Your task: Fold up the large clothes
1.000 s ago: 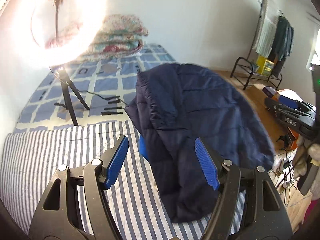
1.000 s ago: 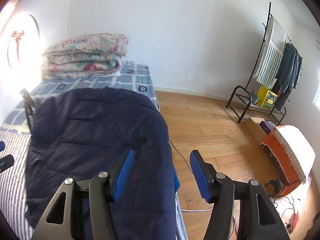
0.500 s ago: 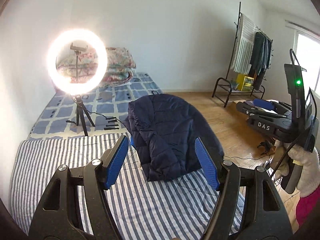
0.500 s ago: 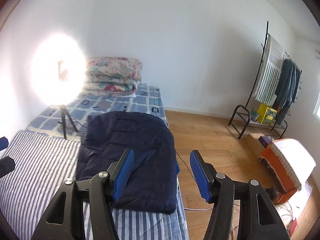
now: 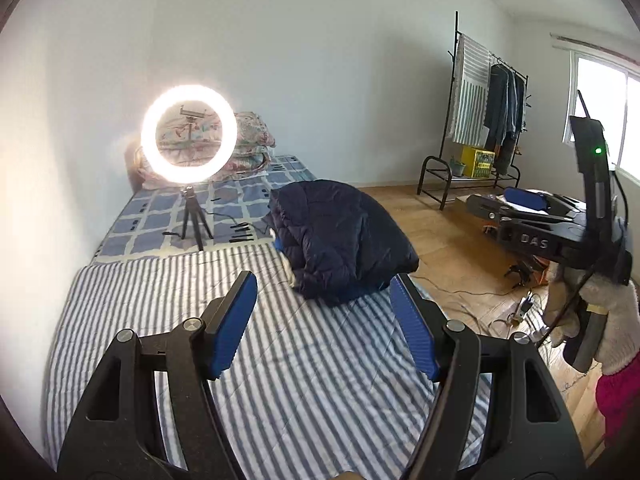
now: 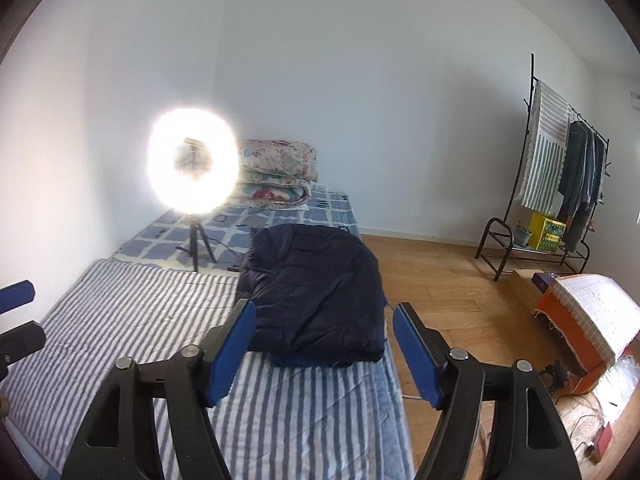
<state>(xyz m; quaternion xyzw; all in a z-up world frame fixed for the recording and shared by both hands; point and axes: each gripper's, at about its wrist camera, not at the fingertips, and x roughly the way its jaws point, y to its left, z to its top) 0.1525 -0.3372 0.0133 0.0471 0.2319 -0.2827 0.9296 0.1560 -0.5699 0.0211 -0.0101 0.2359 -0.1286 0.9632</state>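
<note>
Since 1.0 s ago, both grippers have backed away from the navy quilted jacket [image 6: 316, 292], which lies folded at the right edge of the striped bed [image 6: 132, 312]. Left gripper [image 5: 324, 326] and right gripper [image 6: 324, 354] stand apart, empty. Folding appears complete; the next move probably calls for another garment.

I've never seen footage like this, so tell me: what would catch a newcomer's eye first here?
Probably the glowing ring light on its small tripod, standing on the bed near the far wall. Next, the dark navy puffer jacket lying folded on the striped sheet near the bed's right edge. Both grippers, left and right, frame the bottom of each view, open and empty.
</note>
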